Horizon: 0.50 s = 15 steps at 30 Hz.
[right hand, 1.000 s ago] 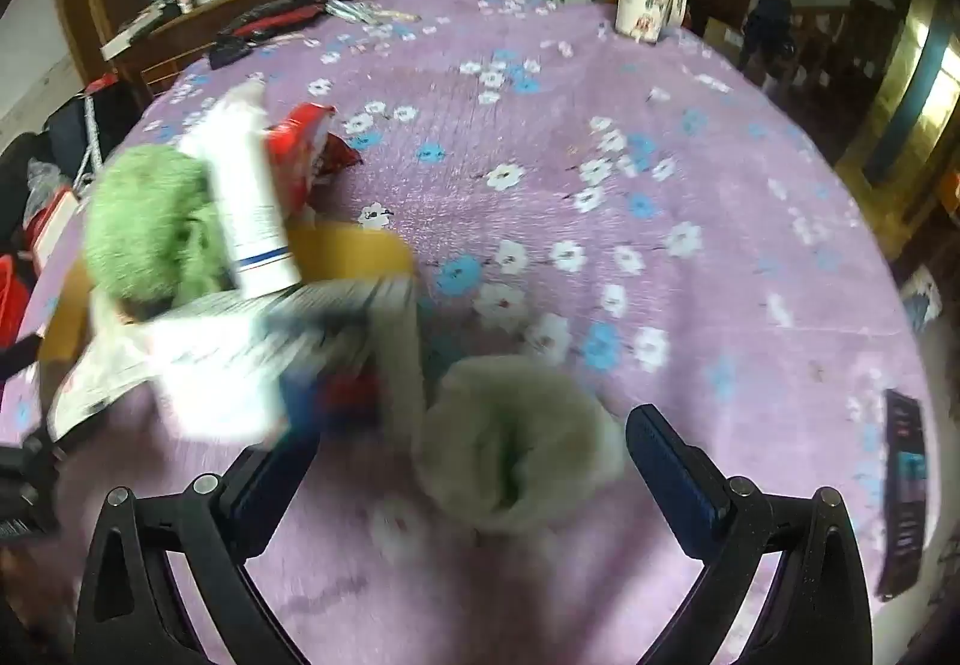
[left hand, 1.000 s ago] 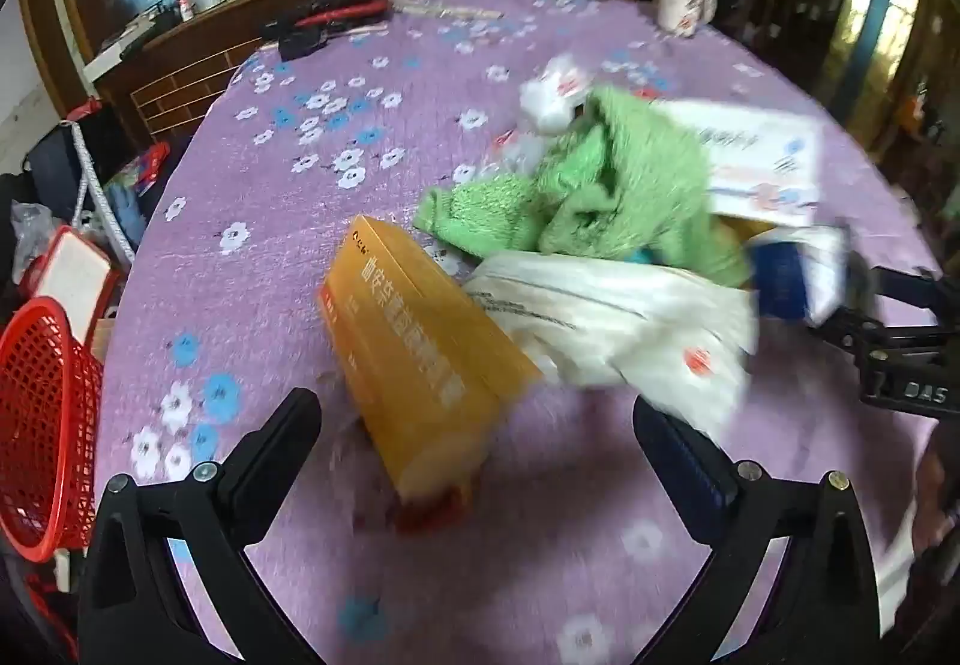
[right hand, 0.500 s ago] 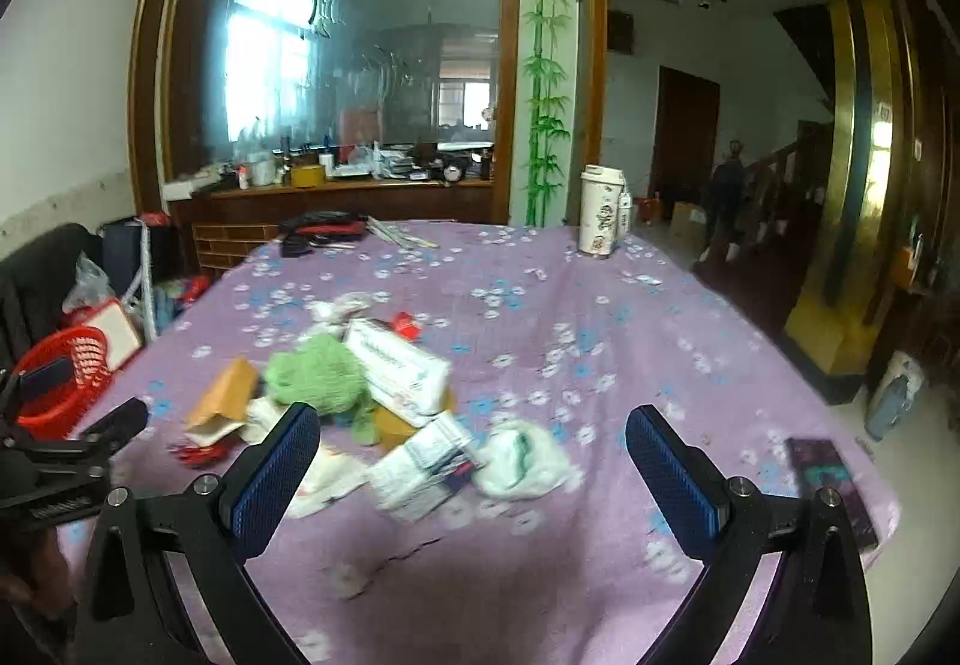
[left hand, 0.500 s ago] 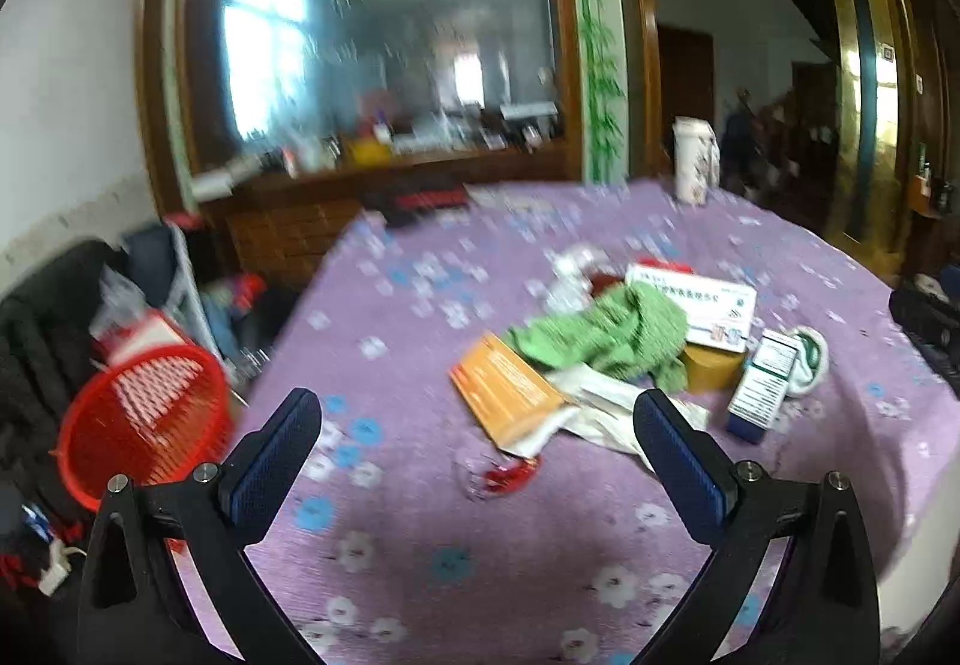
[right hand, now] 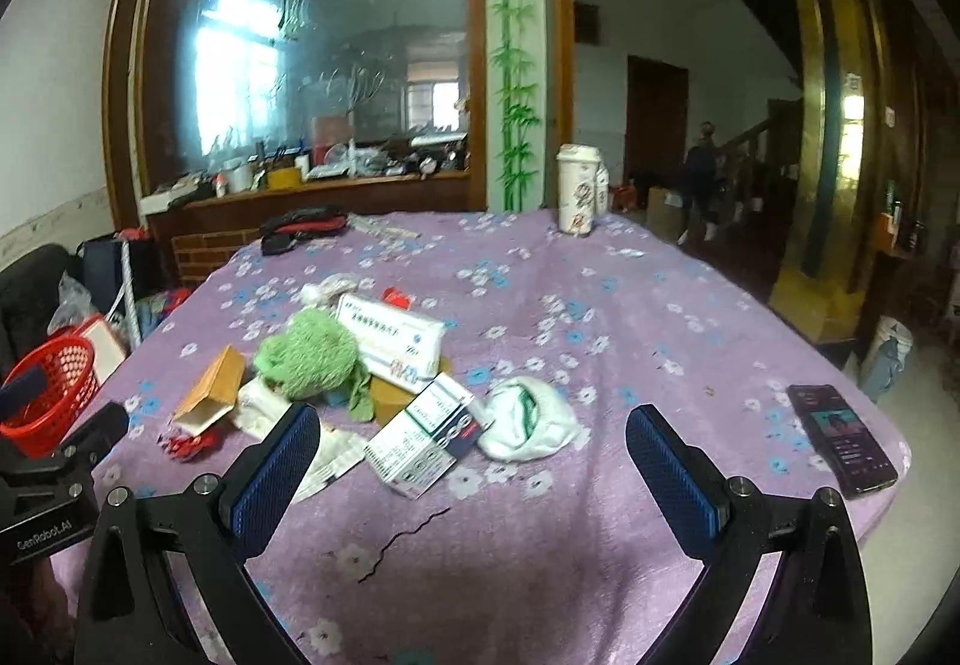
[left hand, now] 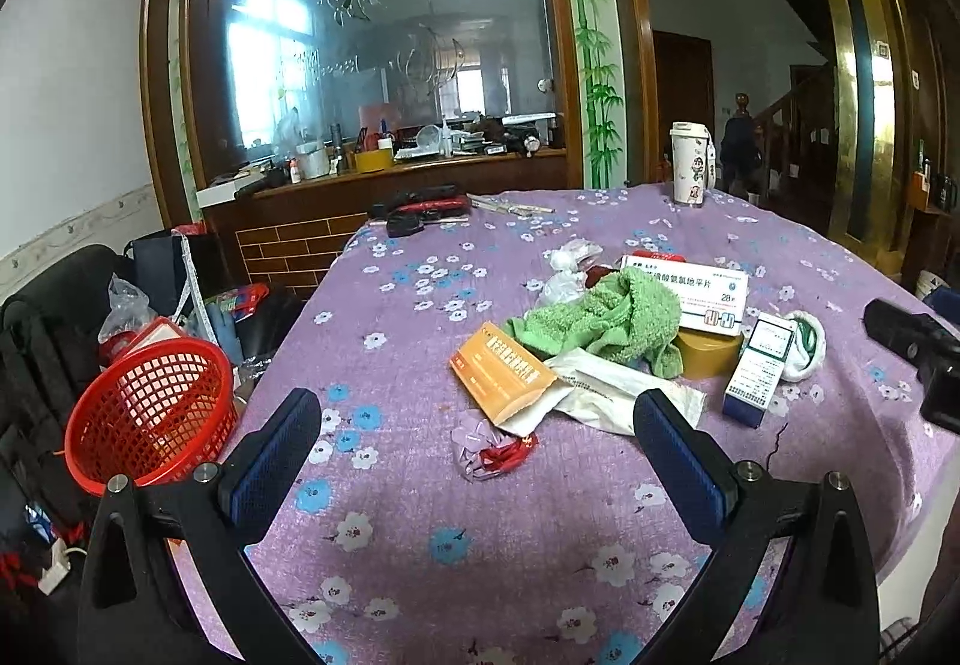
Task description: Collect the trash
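A pile of trash lies mid-table: an orange box (left hand: 503,370), a green cloth (left hand: 606,318), a white medicine box (left hand: 696,294), a small blue-and-white box (left hand: 757,371), crumpled white paper (left hand: 606,389), a white wrapper (right hand: 528,419) and a red scrap (left hand: 498,455). The same pile shows in the right wrist view, with the orange box (right hand: 210,392) and green cloth (right hand: 312,356). My left gripper (left hand: 474,455) is open and empty, held back above the table's near edge. My right gripper (right hand: 474,455) is open and empty, also back from the pile.
A red mesh basket (left hand: 150,419) stands on the floor left of the purple flowered tablecloth (left hand: 420,515). A white tumbler (left hand: 690,173) stands at the far edge. A black phone (right hand: 840,437) lies at the right edge. Dark items (left hand: 420,212) lie at the back.
Both grippers have pulled back and up from close over the pile to a wide view of the whole table. The pile items have settled.
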### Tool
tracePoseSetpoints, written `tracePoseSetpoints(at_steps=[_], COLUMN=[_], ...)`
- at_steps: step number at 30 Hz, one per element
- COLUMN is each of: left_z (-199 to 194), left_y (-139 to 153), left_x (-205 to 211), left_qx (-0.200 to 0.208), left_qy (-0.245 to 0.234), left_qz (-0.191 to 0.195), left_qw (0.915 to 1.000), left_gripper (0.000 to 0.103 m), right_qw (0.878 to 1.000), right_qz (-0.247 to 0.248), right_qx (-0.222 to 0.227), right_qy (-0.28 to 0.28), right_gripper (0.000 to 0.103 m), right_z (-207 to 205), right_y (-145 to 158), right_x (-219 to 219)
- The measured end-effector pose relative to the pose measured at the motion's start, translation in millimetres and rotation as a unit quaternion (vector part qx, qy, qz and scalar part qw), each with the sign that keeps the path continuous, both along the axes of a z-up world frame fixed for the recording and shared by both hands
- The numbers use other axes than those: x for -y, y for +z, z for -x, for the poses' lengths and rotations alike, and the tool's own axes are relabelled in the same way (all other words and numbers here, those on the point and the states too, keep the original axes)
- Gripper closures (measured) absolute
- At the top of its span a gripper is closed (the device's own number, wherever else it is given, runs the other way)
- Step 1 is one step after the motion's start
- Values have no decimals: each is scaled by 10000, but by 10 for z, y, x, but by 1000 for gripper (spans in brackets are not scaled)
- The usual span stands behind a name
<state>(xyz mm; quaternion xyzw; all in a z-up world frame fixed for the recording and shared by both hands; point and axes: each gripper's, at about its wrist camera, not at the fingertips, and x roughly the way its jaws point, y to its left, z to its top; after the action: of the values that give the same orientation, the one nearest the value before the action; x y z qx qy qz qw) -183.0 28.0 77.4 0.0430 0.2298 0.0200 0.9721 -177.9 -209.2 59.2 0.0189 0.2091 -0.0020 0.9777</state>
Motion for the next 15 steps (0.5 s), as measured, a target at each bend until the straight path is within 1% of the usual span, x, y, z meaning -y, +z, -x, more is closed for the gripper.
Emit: tracePoseSetpoints(at_steps=[7,15], left_z=[-20,-43], left_y=[-11,-40], left_x=[4,-3], left_qx=[-82,-144], left_qy=[-8,10], left_qz=[31,54], left_qw=[10000,9999], left_gripper=[0,0], right_qw=[9996,9991], right_qz=[-9,121], right_qx=[-298,-397], right_qy=[-6,35], right_gripper=[0,0], right_z=[-79,-86], right_y=[-42,-77], right_x=[29,-15])
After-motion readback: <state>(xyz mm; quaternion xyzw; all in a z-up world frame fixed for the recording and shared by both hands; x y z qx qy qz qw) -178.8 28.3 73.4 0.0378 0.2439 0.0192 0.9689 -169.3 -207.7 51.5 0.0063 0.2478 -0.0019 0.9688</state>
